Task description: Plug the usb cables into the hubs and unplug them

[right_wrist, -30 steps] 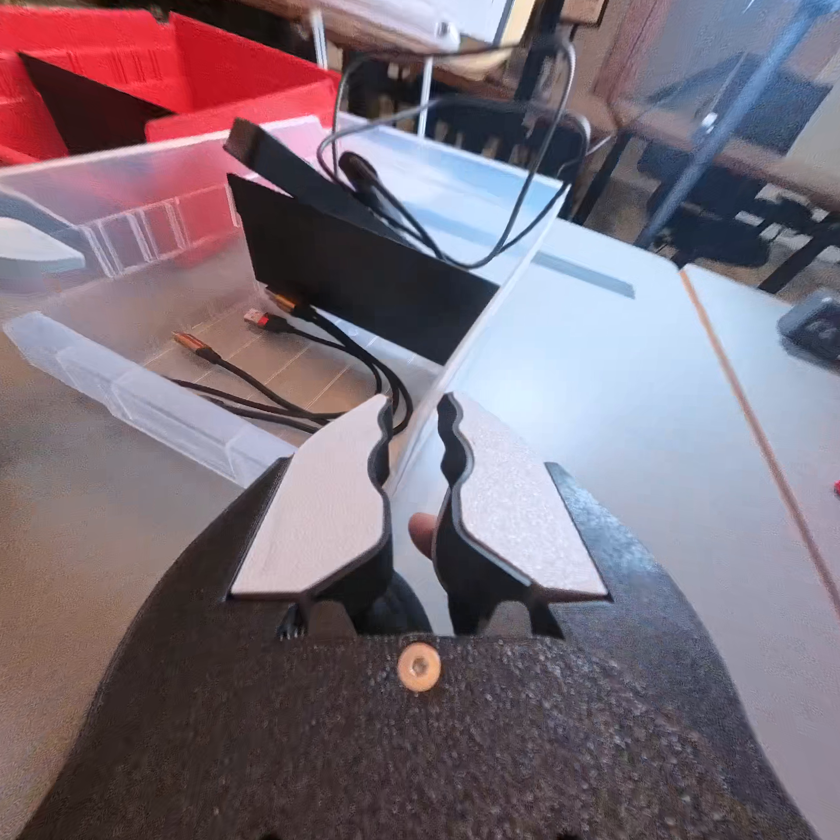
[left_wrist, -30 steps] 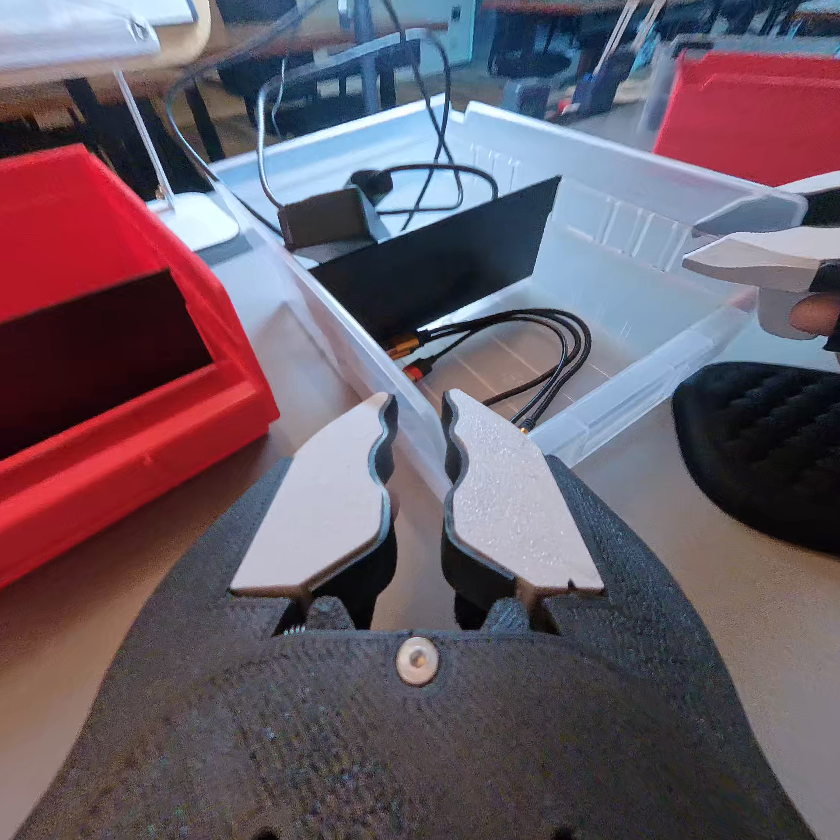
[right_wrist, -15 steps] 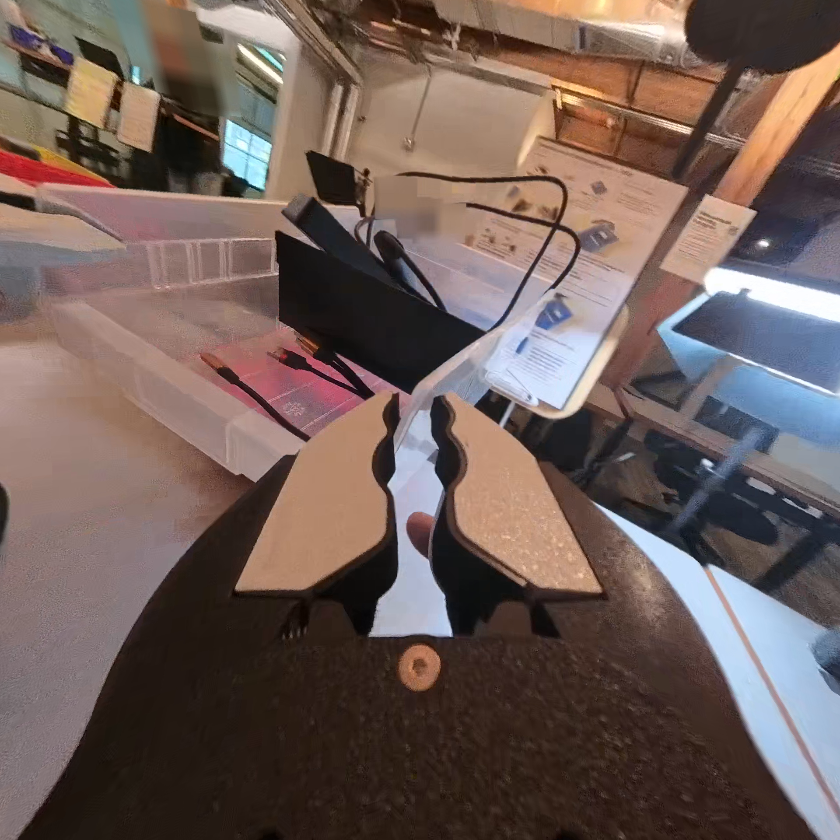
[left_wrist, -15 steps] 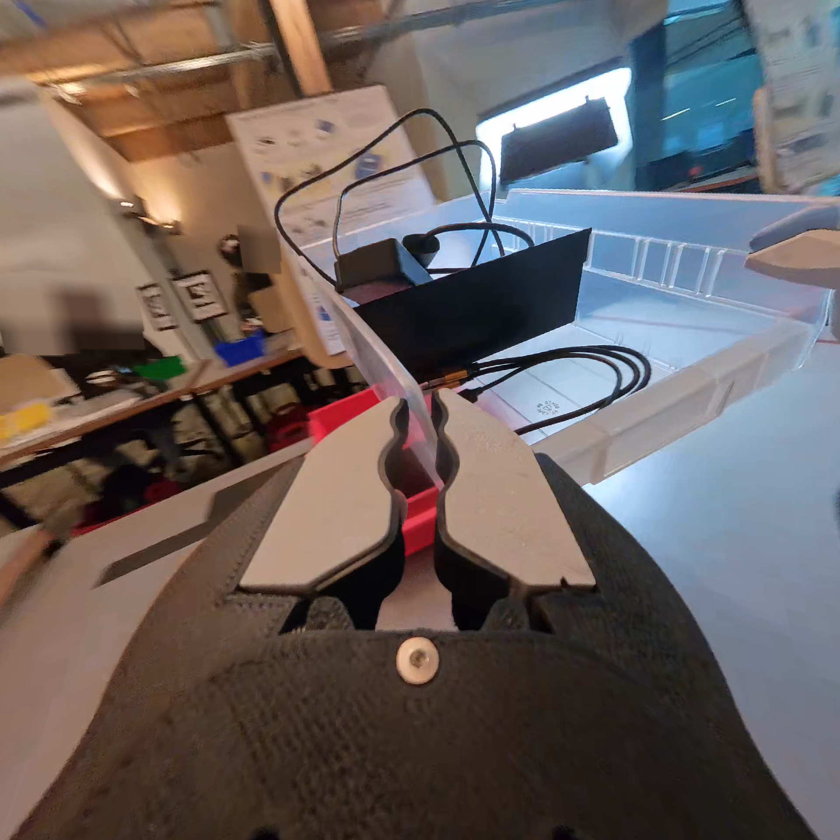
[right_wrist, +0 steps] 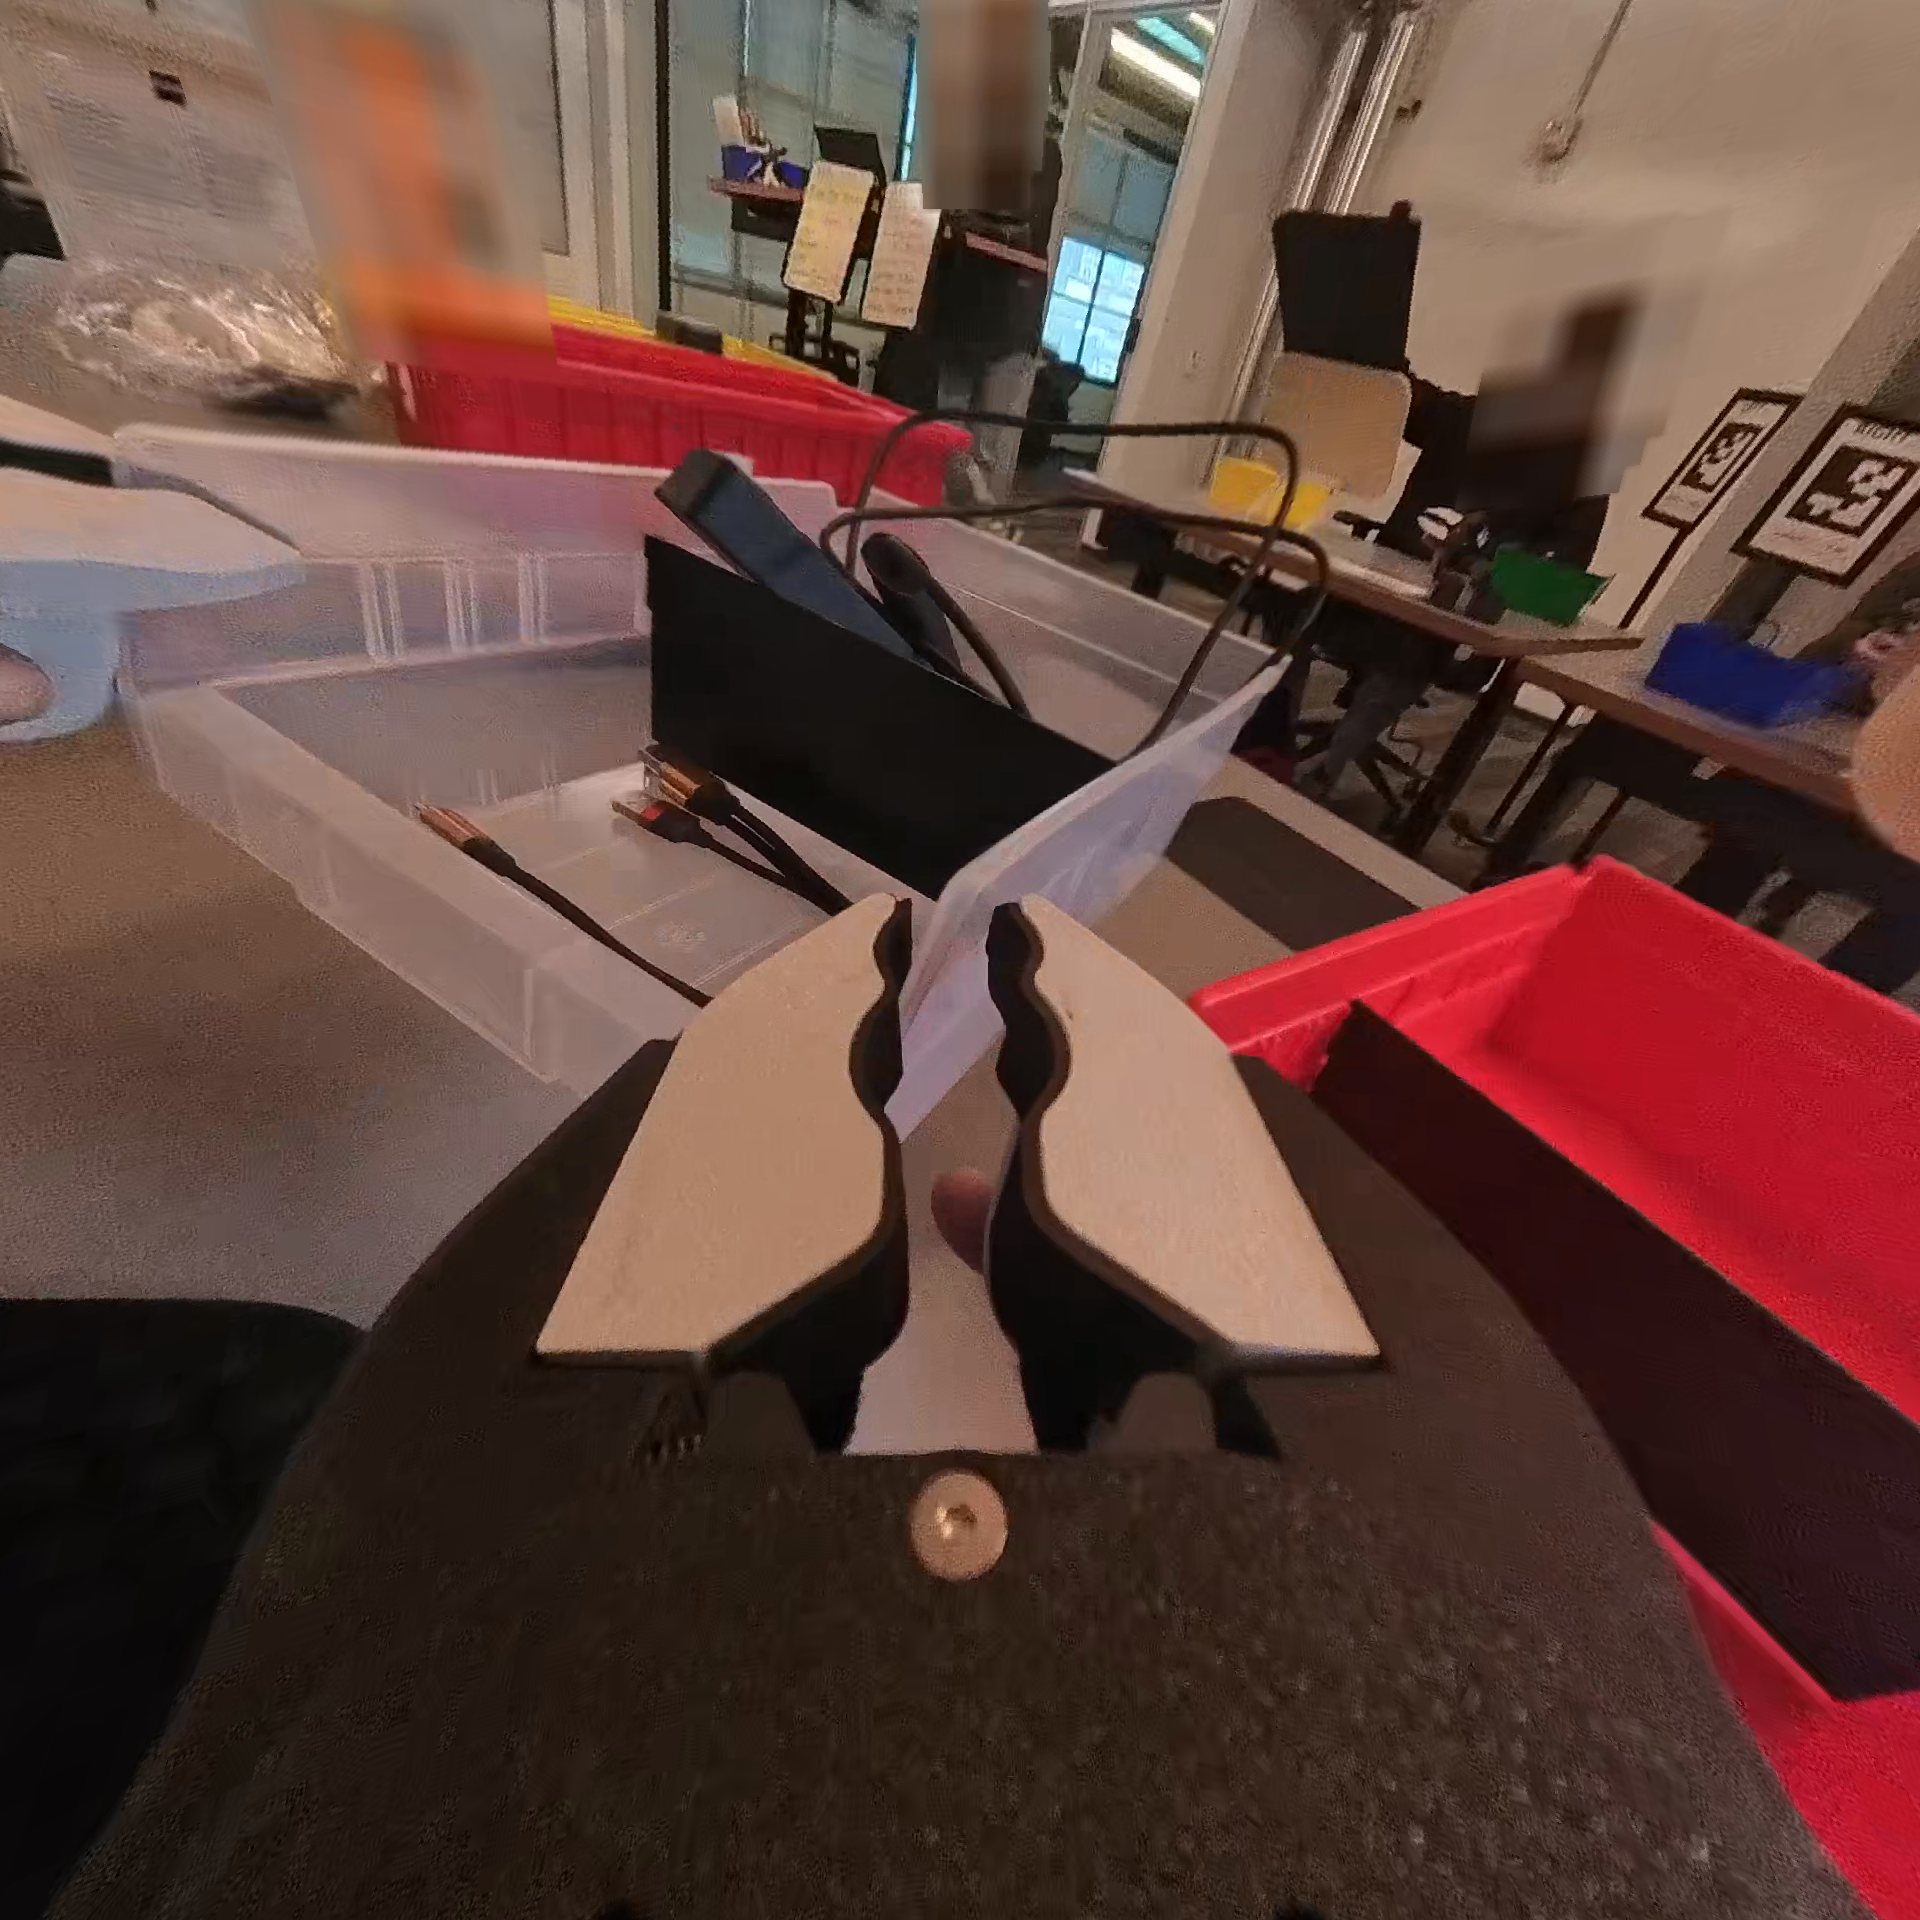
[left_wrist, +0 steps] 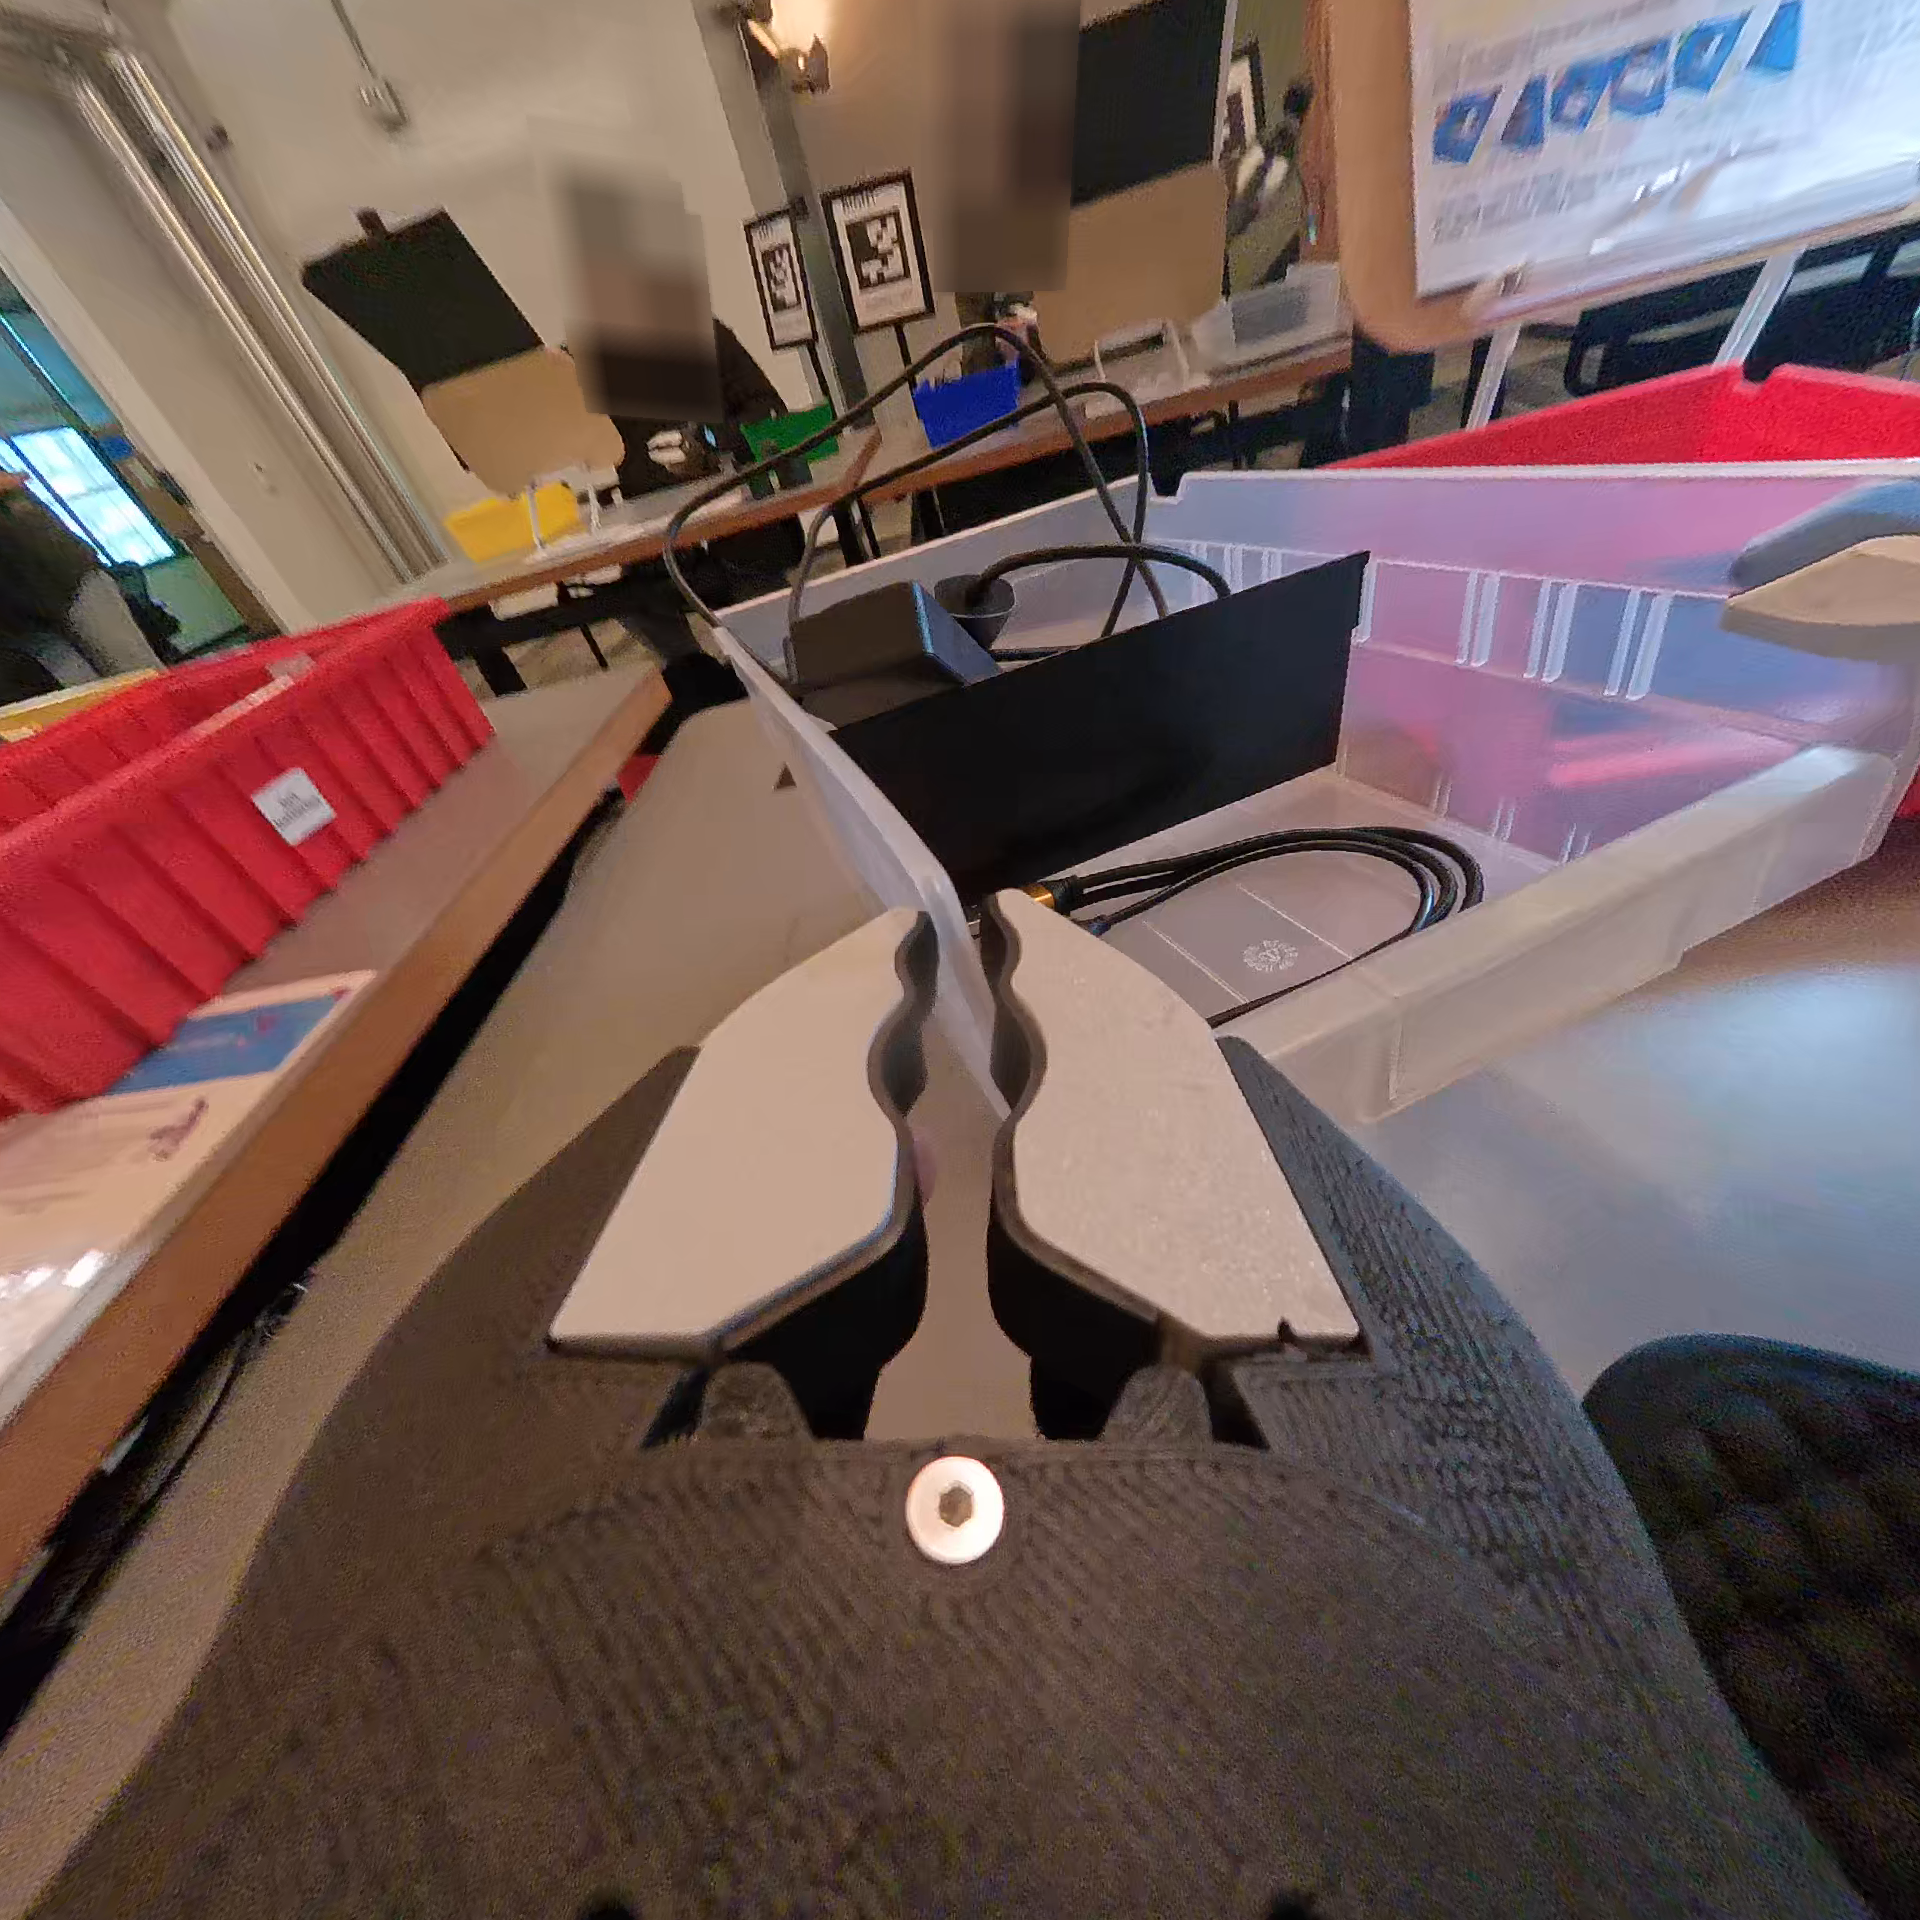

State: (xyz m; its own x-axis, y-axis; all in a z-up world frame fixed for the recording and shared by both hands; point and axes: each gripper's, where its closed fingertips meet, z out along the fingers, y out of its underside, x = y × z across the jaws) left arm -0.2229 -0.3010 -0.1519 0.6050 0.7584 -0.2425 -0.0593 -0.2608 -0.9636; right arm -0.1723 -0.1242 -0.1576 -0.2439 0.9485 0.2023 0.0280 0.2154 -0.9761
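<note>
Where coiled, black orange-tipped usb cables (left_wrist: 1340,862).

Left hand-held gripper (left_wrist: 954,930) and right hand-held gripper (right_wrist: 948,914) level, jaws nearly closed

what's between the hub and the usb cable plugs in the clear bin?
A black divider stands between the hub and the usb cable plugs, clearest in the right wrist view.

Looks like a robotics lab or workshop. Shown by black-and-white fiducial markers (left_wrist: 878,249) on stands at upper centre, red parts bins (left_wrist: 208,769) at left, worktables (right_wrist: 1455,592) at right.
</note>
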